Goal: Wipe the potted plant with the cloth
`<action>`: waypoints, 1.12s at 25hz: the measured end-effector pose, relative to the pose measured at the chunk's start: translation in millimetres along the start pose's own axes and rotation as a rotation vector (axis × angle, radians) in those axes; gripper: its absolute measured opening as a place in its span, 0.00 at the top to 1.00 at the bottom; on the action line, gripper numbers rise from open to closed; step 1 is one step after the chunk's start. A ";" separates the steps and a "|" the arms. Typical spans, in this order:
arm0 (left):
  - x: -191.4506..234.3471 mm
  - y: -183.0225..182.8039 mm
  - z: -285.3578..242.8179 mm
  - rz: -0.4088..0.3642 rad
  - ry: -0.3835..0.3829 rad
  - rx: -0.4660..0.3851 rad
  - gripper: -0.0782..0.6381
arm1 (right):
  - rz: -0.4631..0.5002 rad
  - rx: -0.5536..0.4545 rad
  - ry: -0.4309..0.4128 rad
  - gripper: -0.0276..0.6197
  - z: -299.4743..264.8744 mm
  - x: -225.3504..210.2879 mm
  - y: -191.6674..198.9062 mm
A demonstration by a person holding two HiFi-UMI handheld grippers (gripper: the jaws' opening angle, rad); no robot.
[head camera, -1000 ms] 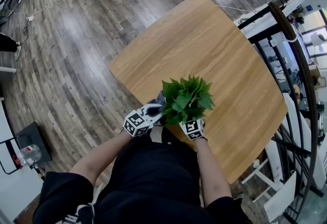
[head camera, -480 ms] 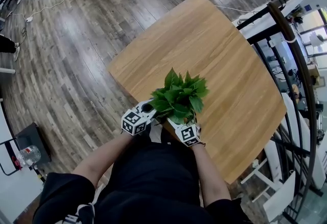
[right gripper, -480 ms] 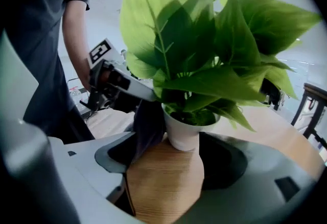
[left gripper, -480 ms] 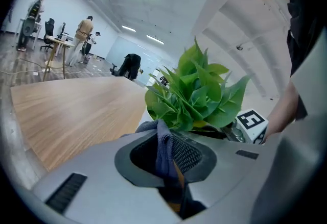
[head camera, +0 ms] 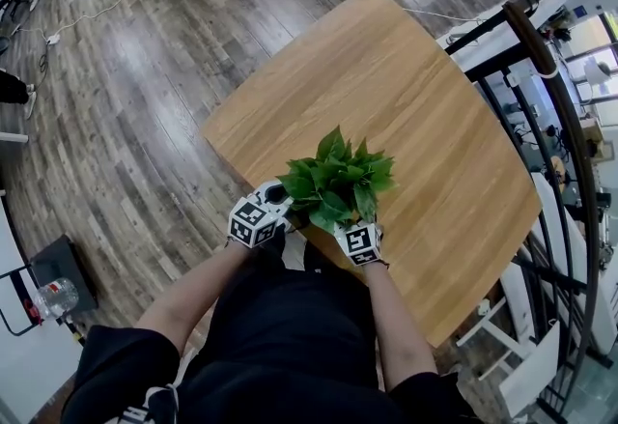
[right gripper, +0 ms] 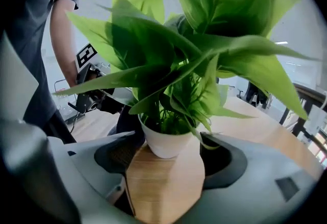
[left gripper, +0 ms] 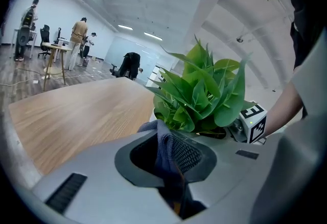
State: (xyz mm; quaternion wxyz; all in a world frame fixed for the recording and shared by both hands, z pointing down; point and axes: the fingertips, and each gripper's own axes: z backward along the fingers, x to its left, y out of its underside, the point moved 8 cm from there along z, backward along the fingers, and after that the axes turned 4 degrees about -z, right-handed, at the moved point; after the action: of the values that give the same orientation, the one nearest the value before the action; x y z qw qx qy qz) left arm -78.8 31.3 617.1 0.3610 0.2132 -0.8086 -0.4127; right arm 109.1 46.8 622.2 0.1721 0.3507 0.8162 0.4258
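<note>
While left jaws clamp cloth, pot stands between right jaws.

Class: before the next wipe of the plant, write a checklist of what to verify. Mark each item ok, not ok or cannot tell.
1. Cloth clamped in the left gripper: ok.
2. Pot upright on the table: ok.
3. Right gripper open, a jaw on each side of the pot: ok.
4. Right gripper actually bracing the pot: cannot tell.
5. Cloth reaching the leaves: cannot tell; it sits low, near their base.
</note>
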 end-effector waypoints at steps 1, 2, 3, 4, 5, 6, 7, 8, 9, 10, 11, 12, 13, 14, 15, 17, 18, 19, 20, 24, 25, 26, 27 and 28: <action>0.0 0.5 -0.8 0.005 -0.002 -0.004 0.80 | 0.001 -0.001 -0.009 0.38 -2.8 -0.2 -2.4; -1.0 -0.4 -1.6 0.015 -0.003 -0.011 0.80 | 0.000 -0.001 -0.012 0.38 -4.9 -0.6 -4.0; -2.0 -1.9 -2.1 0.027 -0.005 -0.020 0.80 | -0.007 -0.001 -0.007 0.38 -6.4 -1.5 -5.0; -2.4 -2.8 -2.4 0.038 -0.006 -0.027 0.80 | -0.018 -0.002 0.004 0.38 -7.8 -2.6 -5.3; -2.8 -2.9 -2.5 0.043 -0.006 -0.030 0.80 | -0.030 -0.001 0.015 0.38 -9.0 -3.8 -5.2; -3.7 -2.0 -2.8 0.041 -0.002 -0.027 0.80 | -0.038 -0.001 0.023 0.38 -9.9 -5.0 -6.0; -5.3 -0.2 -3.1 0.034 0.005 -0.020 0.80 | -0.042 -0.003 0.028 0.38 -10.5 -6.2 -7.2; -8.3 1.5 -3.2 0.029 0.018 -0.013 0.80 | -0.043 -0.006 0.030 0.38 -10.9 -6.9 -7.4; -13.5 2.4 -2.7 0.030 0.037 -0.008 0.80 | -0.047 -0.009 0.032 0.38 -10.9 -7.2 -5.9; -20.3 3.1 -2.3 0.031 0.062 -0.004 0.80 | -0.057 -0.010 0.033 0.38 -10.4 -7.0 -4.0; -27.9 4.5 -2.1 0.030 0.088 -0.001 0.80 | -0.070 -0.008 0.035 0.38 -9.4 -6.6 -2.6; -35.3 6.7 -2.0 0.028 0.112 0.001 0.80 | -0.080 -0.006 0.038 0.38 -8.5 -5.9 -1.9; -41.7 9.3 -1.4 0.030 0.130 -0.002 0.80 | -0.085 -0.006 0.042 0.38 -7.8 -4.8 -1.6; -46.7 11.0 0.1 0.040 0.138 -0.010 0.80 | -0.087 -0.006 0.046 0.38 -7.3 -3.4 -1.4; -50.5 10.9 2.4 0.057 0.138 -0.021 0.80 | -0.089 -0.007 0.050 0.38 -6.3 -2.1 -1.2; -54.9 8.2 6.8 0.077 0.132 -0.038 0.80 | -0.105 -0.019 0.061 0.38 -2.0 0.2 -0.7; -56.0 6.9 8.7 0.075 0.133 -0.041 0.80 | -0.124 -0.031 0.065 0.38 1.7 2.3 -0.7; -57.0 6.4 10.9 0.068 0.139 -0.041 0.80 | -0.147 -0.046 0.071 0.38 6.5 5.6 -0.6; -58.2 6.3 13.7 0.060 0.149 -0.041 0.80 | -0.169 -0.060 0.077 0.38 12.4 10.1 -0.3; -65.1 7.2 27.9 0.013 0.205 -0.036 0.80 | -0.258 -0.124 0.103 0.38 42.3 31.1 0.0; -66.4 8.9 30.8 -0.022 0.214 -0.022 0.80 | -0.278 -0.145 0.110 0.38 51.4 36.6 -2.0; -67.6 11.3 33.9 -0.062 0.221 -0.008 0.80 | -0.295 -0.166 0.118 0.38 61.3 42.5 -4.7; -68.7 12.7 37.8 -0.098 0.227 0.000 0.80 | -0.310 -0.186 0.127 0.38 71.7 48.7 -8.0; -69.7 12.2 43.2 -0.121 0.236 -0.005 0.80 | -0.323 -0.208 0.135 0.38 82.1 54.9 -11.6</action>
State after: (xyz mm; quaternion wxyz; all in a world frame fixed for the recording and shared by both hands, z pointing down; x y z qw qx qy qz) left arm -67.0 105.3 581.4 0.4286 0.3074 -0.7452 -0.4079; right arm 113.5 128.9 566.2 0.2181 0.1662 0.8232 0.4972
